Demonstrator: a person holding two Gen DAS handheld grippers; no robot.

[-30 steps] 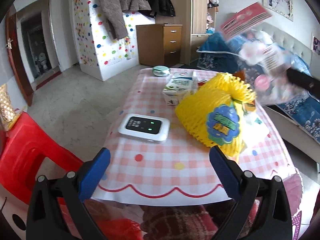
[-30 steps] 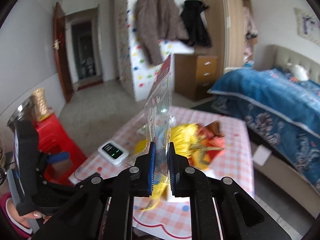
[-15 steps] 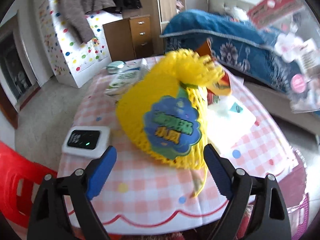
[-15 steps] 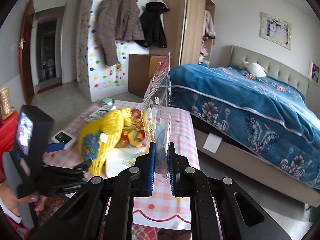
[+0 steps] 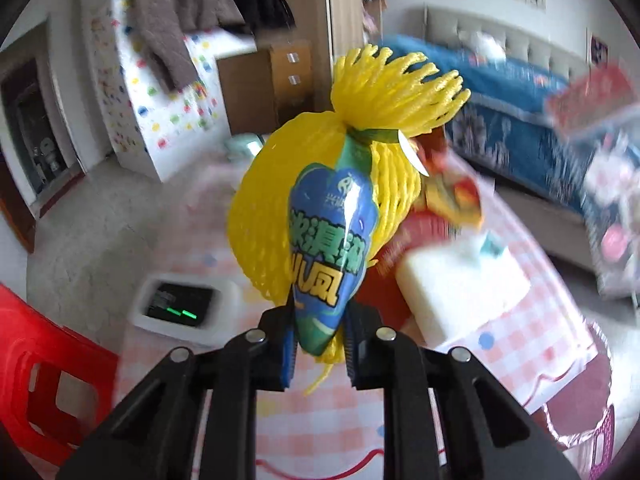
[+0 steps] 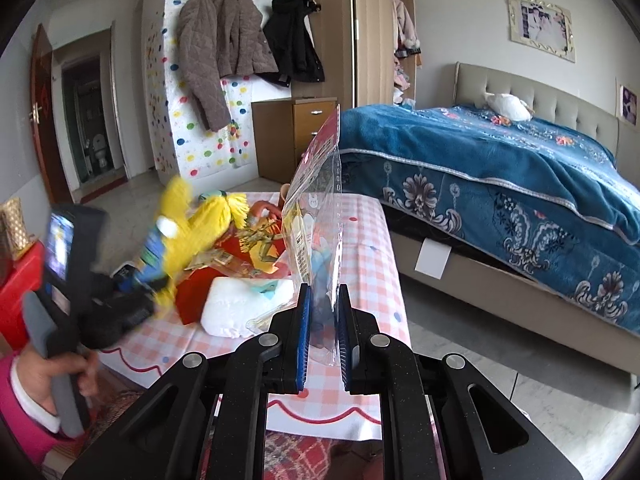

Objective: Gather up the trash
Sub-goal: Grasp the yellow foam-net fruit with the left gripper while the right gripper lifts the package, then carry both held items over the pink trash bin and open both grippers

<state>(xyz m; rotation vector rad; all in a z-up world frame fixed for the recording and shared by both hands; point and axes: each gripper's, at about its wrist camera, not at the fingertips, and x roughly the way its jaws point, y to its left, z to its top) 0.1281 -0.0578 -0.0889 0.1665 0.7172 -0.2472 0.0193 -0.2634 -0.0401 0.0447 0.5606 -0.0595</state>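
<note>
A yellow foam net bag [image 5: 320, 200] with a blue-green label stands up out of my left gripper [image 5: 318, 344]. The jaws are closing, and the bag's lower end and label are pinched between the pads. From the right wrist view the same net bag [image 6: 188, 232] hangs blurred over the checked table [image 6: 372, 248]. My right gripper [image 6: 323, 336] is shut on a clear plastic package with a red header [image 6: 316, 216], held upright above the table's near right corner. That package [image 5: 600, 160] shows blurred at the right of the left wrist view.
On the table lie a white soft pack [image 6: 240, 312], a red and gold wrapper [image 6: 240, 256] and a white device with a lit screen [image 5: 180, 308]. A red plastic stool [image 5: 44, 380] stands left of the table. A bed with a blue cover [image 6: 520, 184] fills the right.
My left gripper came in on the yellow net bag and its wide jaws closed on the bag's lower end. The right gripper swung right and down, still holding the clear package.
</note>
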